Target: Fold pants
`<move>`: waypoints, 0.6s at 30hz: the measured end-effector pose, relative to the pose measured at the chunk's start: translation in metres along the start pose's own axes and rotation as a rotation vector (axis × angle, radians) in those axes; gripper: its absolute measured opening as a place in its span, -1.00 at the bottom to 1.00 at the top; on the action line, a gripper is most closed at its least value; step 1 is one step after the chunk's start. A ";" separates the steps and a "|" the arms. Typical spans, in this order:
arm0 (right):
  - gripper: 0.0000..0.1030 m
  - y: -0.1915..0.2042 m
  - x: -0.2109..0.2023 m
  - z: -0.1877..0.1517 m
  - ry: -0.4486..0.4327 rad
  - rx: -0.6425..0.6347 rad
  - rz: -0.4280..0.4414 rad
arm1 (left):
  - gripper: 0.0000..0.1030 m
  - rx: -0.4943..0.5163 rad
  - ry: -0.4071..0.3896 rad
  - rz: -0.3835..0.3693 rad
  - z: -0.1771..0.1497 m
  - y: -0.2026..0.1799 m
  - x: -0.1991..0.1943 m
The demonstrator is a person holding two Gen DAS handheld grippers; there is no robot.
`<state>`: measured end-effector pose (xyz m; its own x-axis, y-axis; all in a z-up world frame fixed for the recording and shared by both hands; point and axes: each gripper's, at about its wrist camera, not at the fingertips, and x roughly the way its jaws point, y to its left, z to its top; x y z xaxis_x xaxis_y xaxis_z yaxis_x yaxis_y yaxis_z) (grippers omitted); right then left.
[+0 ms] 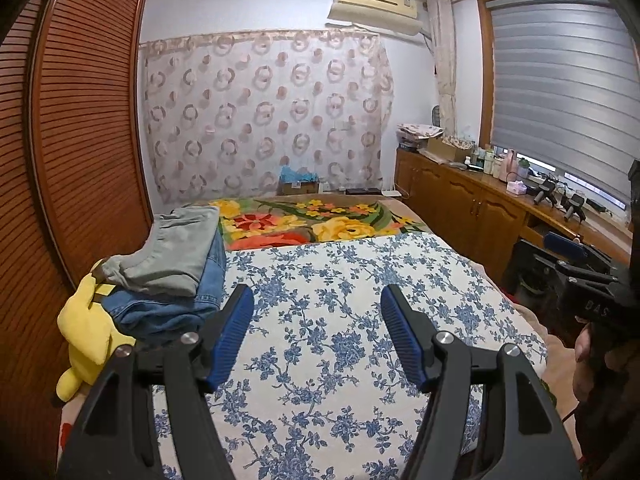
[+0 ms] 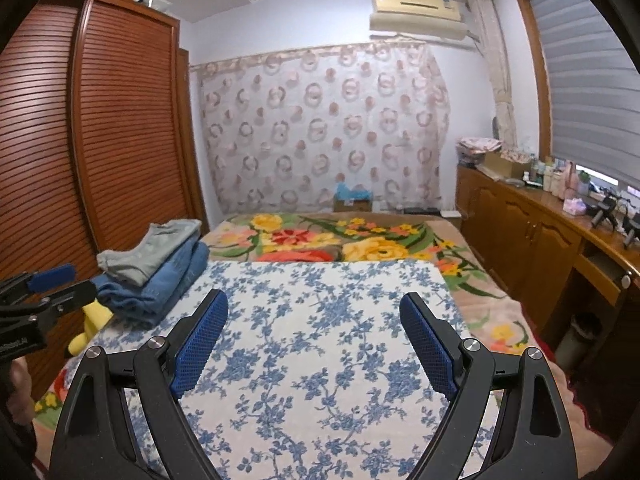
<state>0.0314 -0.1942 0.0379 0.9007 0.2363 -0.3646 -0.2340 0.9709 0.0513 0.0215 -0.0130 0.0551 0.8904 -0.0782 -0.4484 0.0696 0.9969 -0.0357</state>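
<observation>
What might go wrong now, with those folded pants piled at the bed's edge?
The grey pants sit skewed on the blue jeans at the bed's left edge, partly over a yellow plush toy; a nudge could tip the stack off. Both the left gripper and right gripper are open and empty.

Soft even daylight via window blind (image 1: 560, 92) — sharp centre, fisheye-warped, dark-vignetted edges.
</observation>
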 end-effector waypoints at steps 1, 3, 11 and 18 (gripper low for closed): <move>0.74 -0.001 -0.001 0.000 -0.001 0.001 0.002 | 0.29 -0.002 -0.002 0.002 0.000 0.001 -0.001; 0.74 -0.001 -0.002 0.001 -0.011 -0.002 -0.010 | 0.29 -0.006 -0.005 0.004 0.000 0.003 -0.001; 0.74 -0.004 -0.004 0.002 -0.014 -0.005 -0.017 | 0.30 -0.020 -0.009 0.015 -0.001 0.009 -0.001; 0.74 -0.004 -0.005 0.002 -0.012 -0.006 -0.013 | 0.30 -0.023 -0.009 0.018 -0.001 0.010 -0.001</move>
<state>0.0284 -0.1988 0.0412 0.9082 0.2242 -0.3535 -0.2246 0.9736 0.0406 0.0212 -0.0028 0.0542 0.8953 -0.0598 -0.4414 0.0430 0.9979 -0.0480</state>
